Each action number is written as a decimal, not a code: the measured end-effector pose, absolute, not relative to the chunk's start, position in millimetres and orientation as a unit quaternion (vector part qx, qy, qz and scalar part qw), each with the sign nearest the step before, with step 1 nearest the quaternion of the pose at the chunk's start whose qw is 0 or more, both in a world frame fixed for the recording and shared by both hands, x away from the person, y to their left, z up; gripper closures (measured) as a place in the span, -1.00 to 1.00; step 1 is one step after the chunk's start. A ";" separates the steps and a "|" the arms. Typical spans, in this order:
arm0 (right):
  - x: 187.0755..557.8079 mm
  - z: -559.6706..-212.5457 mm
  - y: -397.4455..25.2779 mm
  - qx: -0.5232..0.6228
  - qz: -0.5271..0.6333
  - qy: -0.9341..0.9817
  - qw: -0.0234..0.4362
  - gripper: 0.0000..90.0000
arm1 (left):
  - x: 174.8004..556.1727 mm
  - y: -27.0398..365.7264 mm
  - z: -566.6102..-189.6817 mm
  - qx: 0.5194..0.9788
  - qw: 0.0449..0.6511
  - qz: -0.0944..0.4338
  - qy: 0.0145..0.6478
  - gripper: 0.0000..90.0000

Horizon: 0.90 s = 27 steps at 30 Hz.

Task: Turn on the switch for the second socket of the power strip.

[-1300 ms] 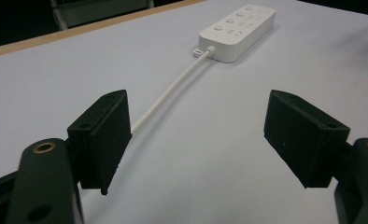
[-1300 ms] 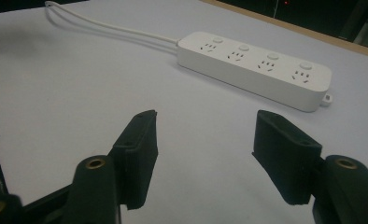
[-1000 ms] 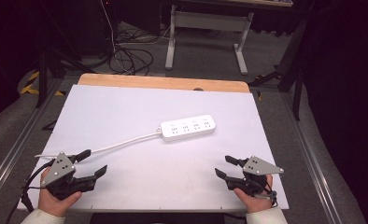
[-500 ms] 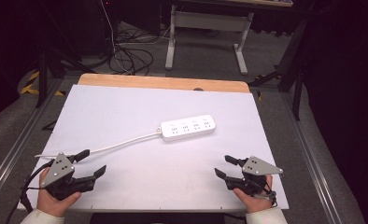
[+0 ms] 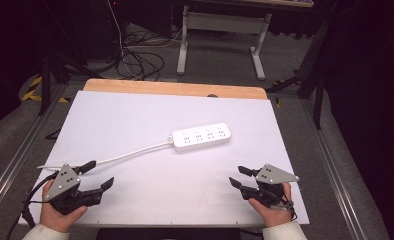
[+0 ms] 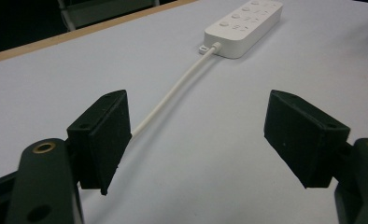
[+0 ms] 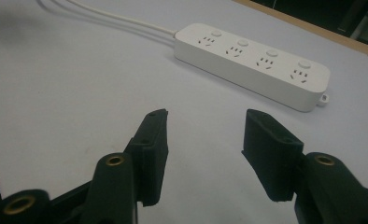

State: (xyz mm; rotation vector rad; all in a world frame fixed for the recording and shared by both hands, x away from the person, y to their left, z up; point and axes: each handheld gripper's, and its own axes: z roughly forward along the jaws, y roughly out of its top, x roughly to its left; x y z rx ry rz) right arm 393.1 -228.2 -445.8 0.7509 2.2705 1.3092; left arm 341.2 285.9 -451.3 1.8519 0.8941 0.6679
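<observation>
A white power strip (image 5: 201, 137) lay untouched at the centre of the frame on the white table (image 5: 135, 115), while the left gripper (image 5: 96, 175) and right gripper (image 5: 237, 176), lower left and lower right, gaped empty, suggesting work had not begun.

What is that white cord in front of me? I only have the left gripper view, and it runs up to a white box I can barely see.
Observer: The white box is a power strip; the right gripper view shows four socket groups, each with a round button.
Operator: Where does the cord go behind me?
Observer: In the high view the cord runs past the left gripper towards the table's left edge.
Operator: Is the other gripper holding anything?
Observer: No. The right gripper sits near the table's front right, jaws open, short of the strip.
</observation>
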 end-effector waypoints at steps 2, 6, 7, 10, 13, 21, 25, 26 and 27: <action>395.3 -440.6 -226.4 0.267 0.472 0.814 0.208 0.20 | 341.1 285.8 -451.2 0.756 0.470 0.273 0.365 -0.48; 398.2 -433.4 -223.3 0.263 0.472 0.815 0.212 0.21 | 340.8 285.4 -451.4 0.755 0.471 0.272 0.367 -0.48; 400.9 -428.5 -221.2 0.260 0.471 0.816 0.213 0.22 | 341.0 285.9 -451.2 0.756 0.470 0.274 0.365 -0.48; 405.6 -422.0 -218.6 0.258 0.473 0.816 0.209 0.22 | 341.0 286.1 -451.1 0.756 0.469 0.275 0.365 -0.48; 408.8 -418.5 -217.2 0.261 0.471 0.817 0.205 0.23 | 341.0 286.1 -451.1 0.756 0.469 0.275 0.365 -0.48; 419.9 -405.3 -207.6 0.252 0.465 0.826 0.196 0.25 | 340.6 284.9 -451.5 0.757 0.469 0.271 0.365 -0.48; 425.0 -399.1 -203.1 0.244 0.461 0.830 0.198 0.26 | 340.5 285.1 -451.3 0.757 0.469 0.272 0.365 -0.48; 426.4 -397.6 -202.4 0.244 0.461 0.830 0.198 0.26 | 340.5 285.2 -451.3 0.757 0.469 0.272 0.365 -0.48; 427.7 -396.2 -201.8 0.243 0.460 0.830 0.199 0.27 | 340.5 285.2 -451.4 0.757 0.469 0.272 0.365 -0.48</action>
